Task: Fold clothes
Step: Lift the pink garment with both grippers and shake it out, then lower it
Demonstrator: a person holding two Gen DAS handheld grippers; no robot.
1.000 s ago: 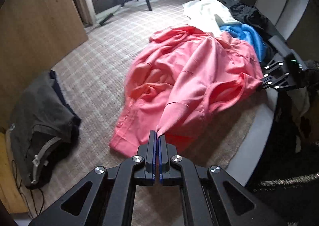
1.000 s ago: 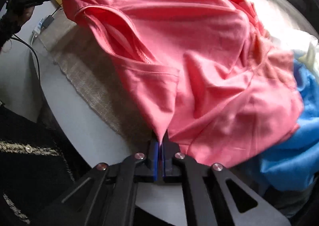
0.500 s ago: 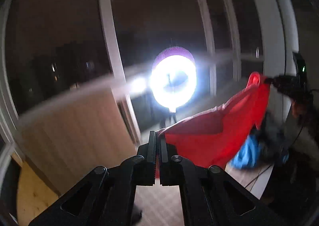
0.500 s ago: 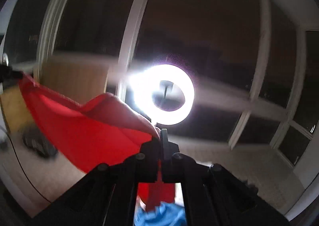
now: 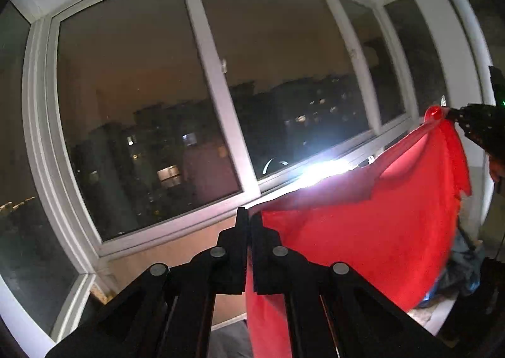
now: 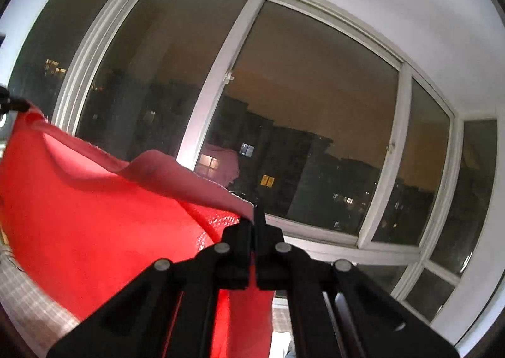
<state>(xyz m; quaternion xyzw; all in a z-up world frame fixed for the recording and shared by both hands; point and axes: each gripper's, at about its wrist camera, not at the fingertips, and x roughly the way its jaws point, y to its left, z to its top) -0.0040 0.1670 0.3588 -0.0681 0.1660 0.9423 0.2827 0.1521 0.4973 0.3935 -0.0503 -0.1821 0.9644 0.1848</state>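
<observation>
Lifted off the bed since a second ago, red garment (image 5: 363, 231) hangs stretched between left gripper (image 5: 249, 225) and right gripper (image 6: 253, 225), both clamped on its edge; only the left view shows the bright lamp (image 5: 318, 168).

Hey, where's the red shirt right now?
The red fabric shirt hangs in the air in front of the white-framed window, stretched between the left gripper and the right gripper, both shut on it.

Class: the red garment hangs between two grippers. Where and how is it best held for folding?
Hold the red garment by its two top corners, one from each side. The left gripper and right gripper are shut there, so its upper edge spans between them and the body hangs below.
</observation>
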